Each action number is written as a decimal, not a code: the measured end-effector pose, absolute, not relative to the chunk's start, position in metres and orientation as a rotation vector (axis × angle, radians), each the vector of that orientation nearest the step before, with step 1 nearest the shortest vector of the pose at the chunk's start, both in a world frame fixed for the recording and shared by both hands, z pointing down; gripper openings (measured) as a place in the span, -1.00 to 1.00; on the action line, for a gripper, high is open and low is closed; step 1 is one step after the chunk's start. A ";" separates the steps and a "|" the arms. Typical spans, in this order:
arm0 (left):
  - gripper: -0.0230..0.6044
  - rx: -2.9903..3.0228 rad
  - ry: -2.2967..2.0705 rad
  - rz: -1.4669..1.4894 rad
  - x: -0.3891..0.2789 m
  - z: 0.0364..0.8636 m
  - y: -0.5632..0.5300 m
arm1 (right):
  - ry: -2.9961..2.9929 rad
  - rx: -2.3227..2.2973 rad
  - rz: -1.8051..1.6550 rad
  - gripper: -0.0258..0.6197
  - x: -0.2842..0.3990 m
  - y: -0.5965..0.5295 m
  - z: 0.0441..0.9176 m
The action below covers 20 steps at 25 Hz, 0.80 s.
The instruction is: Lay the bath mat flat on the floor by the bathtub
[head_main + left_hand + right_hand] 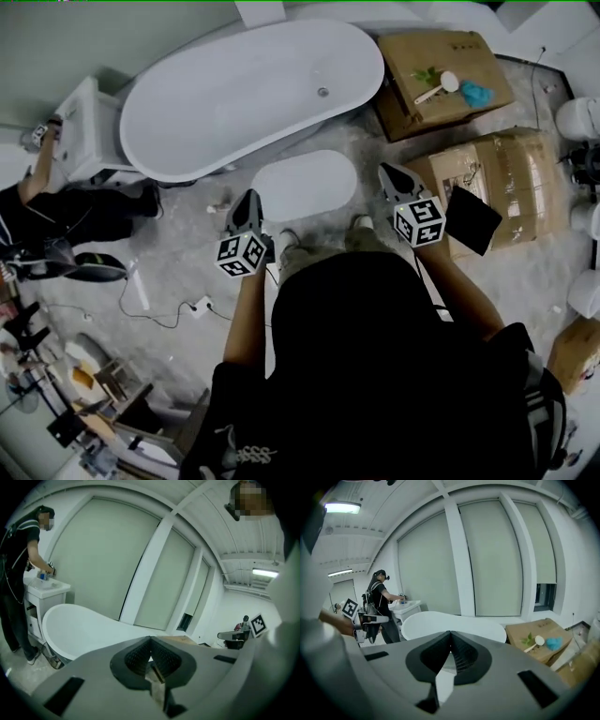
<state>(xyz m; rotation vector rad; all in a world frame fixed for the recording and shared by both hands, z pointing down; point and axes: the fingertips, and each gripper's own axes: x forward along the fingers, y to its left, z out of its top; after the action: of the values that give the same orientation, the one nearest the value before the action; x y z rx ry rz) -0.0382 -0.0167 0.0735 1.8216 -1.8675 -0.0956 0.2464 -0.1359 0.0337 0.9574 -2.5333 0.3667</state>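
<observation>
The white oval bath mat [305,185] lies flat on the grey floor just in front of the white bathtub [244,94]. My left gripper [249,201] hovers by the mat's near left edge, and my right gripper [388,174] hangs off its right end. Both are shut with nothing between the jaws. In the left gripper view the left gripper [150,640] is raised and looks over the bathtub [79,626] toward the windows. The right gripper [451,634] likewise looks over the bathtub [454,622]; the mat is hidden in both gripper views.
Two cardboard boxes [441,66] [502,183] stand right of the tub; the far one bears a brush [439,87] and a blue thing. A black flat panel [473,220] leans on the near box. Another person [56,211] stands at a white cabinet [89,131] on the left. Cables [159,314] trail over the floor.
</observation>
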 end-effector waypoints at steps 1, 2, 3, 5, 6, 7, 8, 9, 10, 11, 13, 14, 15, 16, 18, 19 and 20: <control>-0.87 1.824 -1.896 -0.098 -0.032 0.063 -0.018 | -2.544 0.950 0.347 -0.85 0.252 -0.144 0.027; -0.87 1.826 -1.921 -0.102 -0.026 0.053 -0.019 | -2.553 0.945 0.332 -0.85 0.257 -0.151 0.020; -0.87 1.829 -1.942 -0.109 -0.022 0.044 -0.019 | -2.562 0.940 0.318 -0.85 0.261 -0.156 0.013; -0.87 1.848 -1.973 -0.118 -0.017 0.029 -0.020 | -2.583 0.940 0.287 -0.85 0.266 -0.166 -0.001; -0.87 1.865 -1.982 -0.116 -0.016 0.022 -0.021 | -2.594 0.947 0.274 -0.85 0.267 -0.170 -0.008; -0.87 1.884 -1.986 -0.115 -0.016 0.016 -0.022 | -2.607 0.956 0.266 -0.85 0.267 -0.174 -0.014; -0.86 1.904 -1.984 -0.118 -0.017 0.011 -0.023 | -2.622 0.967 0.261 -0.85 0.266 -0.178 -0.020; -0.86 1.919 -1.984 -0.124 -0.021 0.006 -0.025 | -2.636 0.979 0.257 -0.85 0.264 -0.182 -0.026; -0.87 1.925 -1.996 -0.132 -0.027 0.002 -0.026 | -2.647 0.991 0.255 -0.85 0.262 -0.185 -0.031; -0.87 1.922 -2.019 -0.139 -0.035 -0.003 -0.025 | -2.654 1.002 0.257 -0.85 0.259 -0.187 -0.035; -0.86 1.903 -2.074 -0.160 -0.054 -0.015 -0.021 | -2.652 1.018 0.265 -0.85 0.251 -0.188 -0.045; -0.86 1.893 -2.090 -0.175 -0.062 -0.020 -0.018 | -2.649 1.024 0.267 -0.85 0.246 -0.187 -0.050; -0.87 1.884 -2.095 -0.190 -0.070 -0.026 -0.015 | -2.651 1.031 0.267 -0.85 0.241 -0.186 -0.055; -0.86 1.876 -2.092 -0.205 -0.076 -0.030 -0.011 | -2.660 1.036 0.267 -0.85 0.235 -0.184 -0.059; -0.86 1.869 -2.082 -0.233 -0.089 -0.040 -0.002 | -2.680 1.045 0.260 -0.85 0.225 -0.178 -0.067; -0.86 1.867 -2.085 -0.244 -0.095 -0.045 0.003 | -2.685 1.047 0.247 -0.85 0.220 -0.175 -0.069; -0.86 1.865 -2.096 -0.250 -0.103 -0.050 0.009 | -2.690 1.047 0.230 -0.85 0.215 -0.172 -0.071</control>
<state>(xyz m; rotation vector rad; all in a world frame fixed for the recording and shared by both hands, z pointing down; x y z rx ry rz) -0.1029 0.0087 -0.0504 1.8649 -2.0960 -0.2499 0.2146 -0.1721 -0.0710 1.0470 -2.6897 0.2300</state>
